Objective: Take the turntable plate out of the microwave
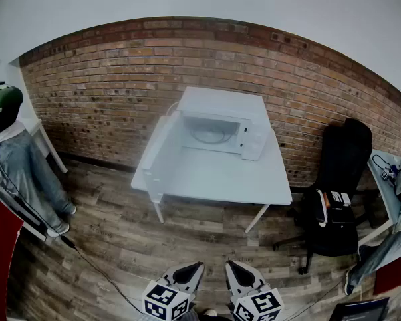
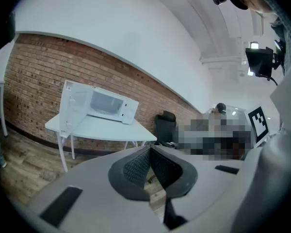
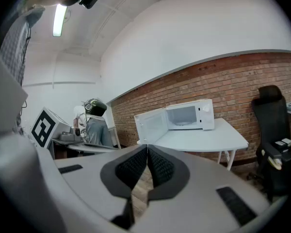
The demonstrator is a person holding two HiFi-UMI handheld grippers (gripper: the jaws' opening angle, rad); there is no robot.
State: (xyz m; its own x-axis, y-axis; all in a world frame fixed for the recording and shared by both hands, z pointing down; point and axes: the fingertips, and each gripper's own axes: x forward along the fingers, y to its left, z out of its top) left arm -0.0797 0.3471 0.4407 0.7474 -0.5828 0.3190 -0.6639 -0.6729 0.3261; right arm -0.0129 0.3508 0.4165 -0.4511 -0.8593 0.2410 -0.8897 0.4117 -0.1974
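1. Basically, task's at the very start. The microwave [image 1: 217, 131] stands on the white table [image 1: 220, 179] w/ its door [image 1: 162, 154] already swung open to the left, so that step needs no doing.
2. Turntable plate [image 1: 209, 135] lies flat inside the cavity, untouched.
3. Left gripper [image 1: 196, 266] and right gripper [image 1: 231, 266] sit side by side at the head view's bottom edge. Both are well apart from the table, w/ bare floor [image 1: 120, 246] between.
4. Left gripper: jaws pressed together, nothing between them. Right gripper: same, jaws meeting, empty.
5. Left to do, as I judge it: walk up, spread one jaw pair, reach into the cavity, pinch the plate's rim, lift it and bring it out.
6. Plate: round, thin, pale, w/ a ring visible in it. Prob. glass, so smooth, slippery and breakable; the rim grip will need care.
7. Microwave: white boxy casing, smooth, door w/ a window panel, control strip on the right. Table: plain flat white top on thin white legs.
8. Gripper pads [image 2: 136, 166]: dark, wedge-shaped, fine cross-hatch texture, set in a smooth grey shell. Should give some bite on a slick rim.
9. Around: rough red-brown brick wall [image 1: 107, 92] behind, wood-plank floor, black office chair [image 1: 337, 186] right of the table.
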